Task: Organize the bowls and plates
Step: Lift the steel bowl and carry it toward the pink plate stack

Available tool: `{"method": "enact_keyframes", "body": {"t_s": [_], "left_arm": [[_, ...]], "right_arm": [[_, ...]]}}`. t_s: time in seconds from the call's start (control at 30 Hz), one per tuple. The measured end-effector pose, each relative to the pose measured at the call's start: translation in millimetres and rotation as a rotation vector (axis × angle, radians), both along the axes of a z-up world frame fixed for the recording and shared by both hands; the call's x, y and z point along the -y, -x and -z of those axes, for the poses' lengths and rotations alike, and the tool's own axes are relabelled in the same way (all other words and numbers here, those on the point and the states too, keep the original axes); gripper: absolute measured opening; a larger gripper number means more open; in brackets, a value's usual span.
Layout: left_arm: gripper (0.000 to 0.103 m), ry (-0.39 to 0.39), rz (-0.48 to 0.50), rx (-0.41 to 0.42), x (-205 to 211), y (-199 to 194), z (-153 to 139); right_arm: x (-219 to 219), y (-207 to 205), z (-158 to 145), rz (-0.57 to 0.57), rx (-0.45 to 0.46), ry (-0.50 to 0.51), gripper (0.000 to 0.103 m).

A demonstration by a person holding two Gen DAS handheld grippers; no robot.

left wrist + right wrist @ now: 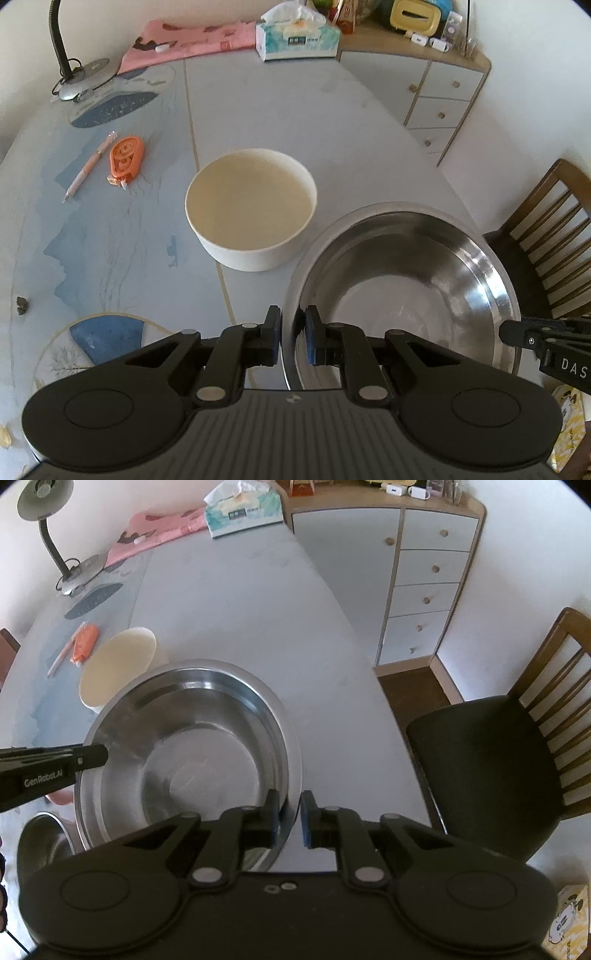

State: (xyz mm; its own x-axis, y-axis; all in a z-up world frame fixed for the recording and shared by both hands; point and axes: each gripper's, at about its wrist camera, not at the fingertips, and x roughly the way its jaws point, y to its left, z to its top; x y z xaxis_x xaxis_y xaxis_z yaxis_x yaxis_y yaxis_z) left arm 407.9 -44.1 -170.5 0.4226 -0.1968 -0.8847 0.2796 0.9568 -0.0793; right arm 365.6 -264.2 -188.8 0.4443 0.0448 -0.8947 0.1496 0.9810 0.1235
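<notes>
Two grippers clamp steel bowl (402, 280) rim, second steel vessel (42, 840) right-view only

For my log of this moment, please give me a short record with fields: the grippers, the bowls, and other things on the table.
left gripper: shut on the left rim of the steel bowl
right gripper: shut on the right rim of the same bowl
steel bowl: large, empty, near the table's front edge
white bowl: empty, upright, behind and left of the steel bowl
other things: orange tape and pen at left, lamp, pink cloth, tissue box at the far end
</notes>
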Motion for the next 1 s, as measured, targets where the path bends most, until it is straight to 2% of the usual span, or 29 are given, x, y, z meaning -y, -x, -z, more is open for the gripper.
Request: {"method": "enact_keyframes", "body": {"t_s": [0.23,0.53,0.73,1.0], "left_arm": [[0.013,0.025,0.002,0.023,-9,22,-34],[0.013,0.04,-0.016,0.066,-35,70,-74],[0.013,0.048,-0.046,0.073,-62,110,-90],[0.013,0.034,-0.071,0.076,-101,171,-100]], "right_arm": [[-2,23,-32,0.0,0.024,0.001,0.012],[-21,65,-73,-0.031,0.075,0.009,0.012],[-37,97,-91,-0.061,0.103,-0.004,0.012],[-65,141,-98,-0.113,0.108,-0.024,0.012]]}}
